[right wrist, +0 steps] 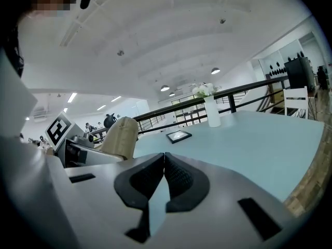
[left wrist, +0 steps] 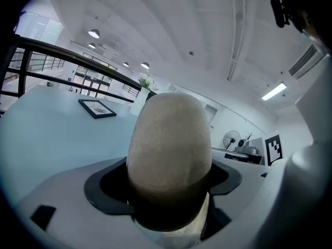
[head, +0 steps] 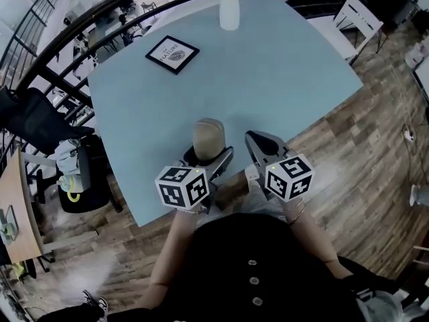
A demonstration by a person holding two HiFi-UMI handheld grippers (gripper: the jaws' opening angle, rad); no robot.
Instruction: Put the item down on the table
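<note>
left gripper (left wrist: 168, 193): jaws clamped on the beige item (left wrist: 169, 139), one dark pad on each side of its lower half, so it's got a proper hold

beige item: rounded, egg-ish, fuzzy-looking surface; stands upright between the left jaws with its domed top poking up past them

right gripper (right wrist: 165, 176): jaws pressed together, pads touching, nothing in them

item vs right jaws: in the right gripper view the item (right wrist: 120, 136) sits off to the left and a bit farther out, clear of those jaws

from the head view: left gripper (head: 209, 158) and right gripper (head: 258, 145) are side by side at the near edge of the table (head: 281, 79), and the item (head: 208, 138) is over the tabletop just inside that edge; honestly can't tell if its bottom touches the surface

table: big pale blue top, plain and matte

far side of table: framed picture (head: 172, 54) lying flat at far left, white vase (head: 229, 9) with white flowers at the far edge, both well apart from the item

room: wood floor (head: 375, 146) to the right and near, black railing (head: 40, 52) curving round the far left, white chair (head: 358, 19) far right, white ceiling with round lights in both gripper views
</note>
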